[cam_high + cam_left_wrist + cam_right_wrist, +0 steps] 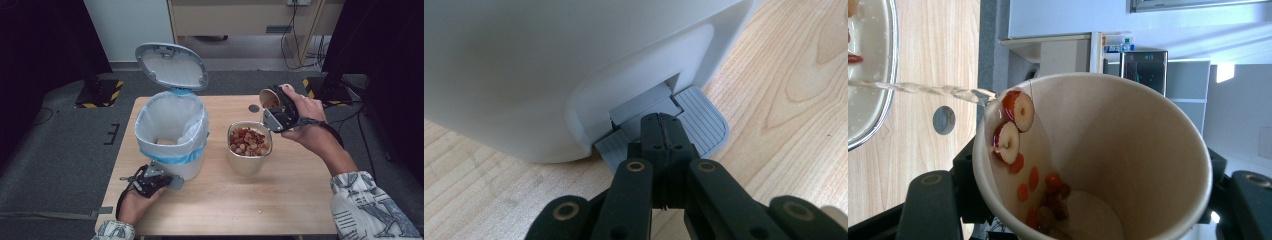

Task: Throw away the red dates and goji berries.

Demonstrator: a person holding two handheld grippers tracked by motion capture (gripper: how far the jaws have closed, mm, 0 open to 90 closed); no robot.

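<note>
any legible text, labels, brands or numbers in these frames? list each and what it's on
None can be read.
Paper cup: plain, no print.
Waste bin and its pedal: no markings.
Metal bowl: no markings.
Coloured label strip on the background cabinet: too small and blurred to read.
Patterned sleeve: marks too blurred to tell whether they are letters.

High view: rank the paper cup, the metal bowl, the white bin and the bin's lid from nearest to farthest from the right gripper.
1. Paper cup: held in the right gripper, tipped toward the bowl.
2. Metal bowl: just below and left of it.
3. White bin: farther left.
4. Lid: raised behind the bin, far left.
</note>
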